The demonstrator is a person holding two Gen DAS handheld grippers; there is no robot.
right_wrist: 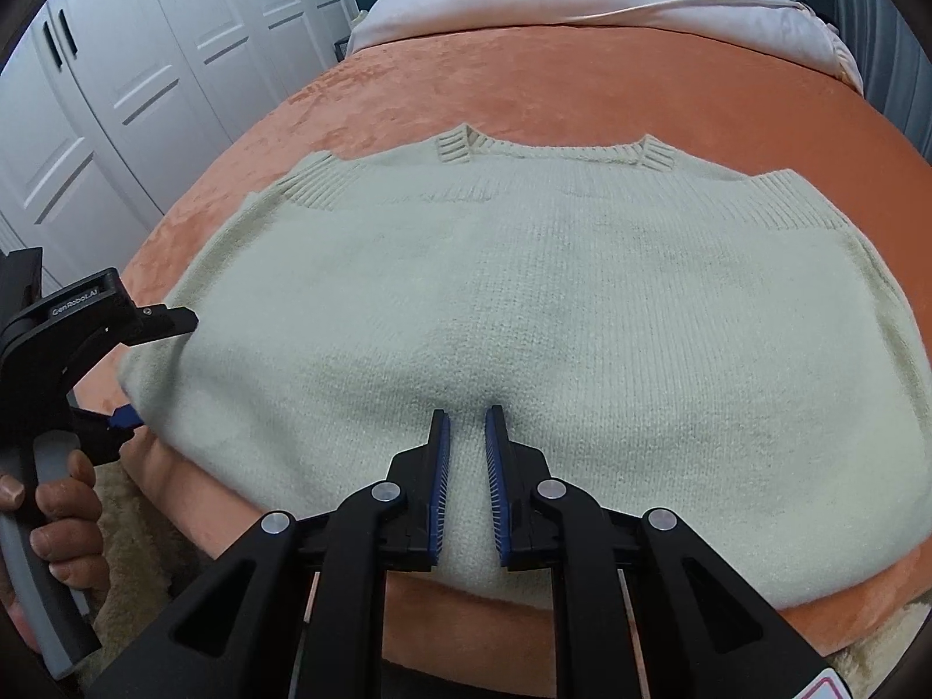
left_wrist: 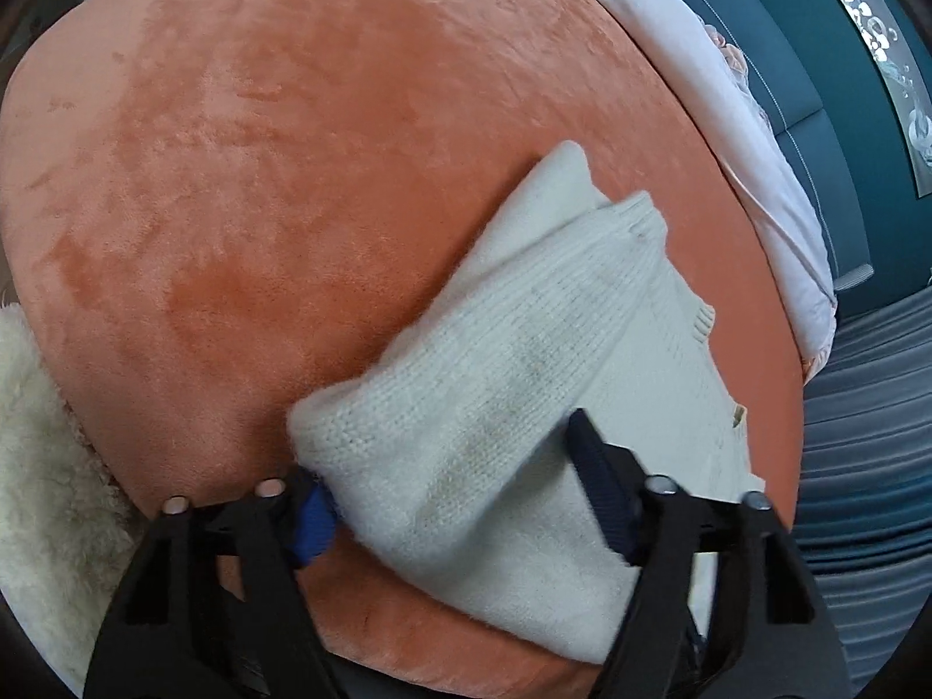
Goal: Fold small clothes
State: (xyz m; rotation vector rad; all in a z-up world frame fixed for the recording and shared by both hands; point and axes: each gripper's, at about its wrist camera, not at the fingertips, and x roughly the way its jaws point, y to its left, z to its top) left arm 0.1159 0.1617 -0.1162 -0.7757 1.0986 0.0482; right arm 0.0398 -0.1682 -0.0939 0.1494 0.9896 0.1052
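Fold just starting: left hand-held gripper (right_wrist: 154, 367) spread around sweater (right_wrist: 524, 320) corner at bed's (right_wrist: 641, 87) near edge, right hand-held gripper (right_wrist: 467, 416) pinching hem w/ narrow gap; next, lift both twd collar.

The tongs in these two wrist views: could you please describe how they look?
Both tongs, left and right, are matte black with triangular cut-outs, silver round pivot pins and blue ribbed finger pads. The left unit carries white "GenRobot.AI" lettering and a grey handle.
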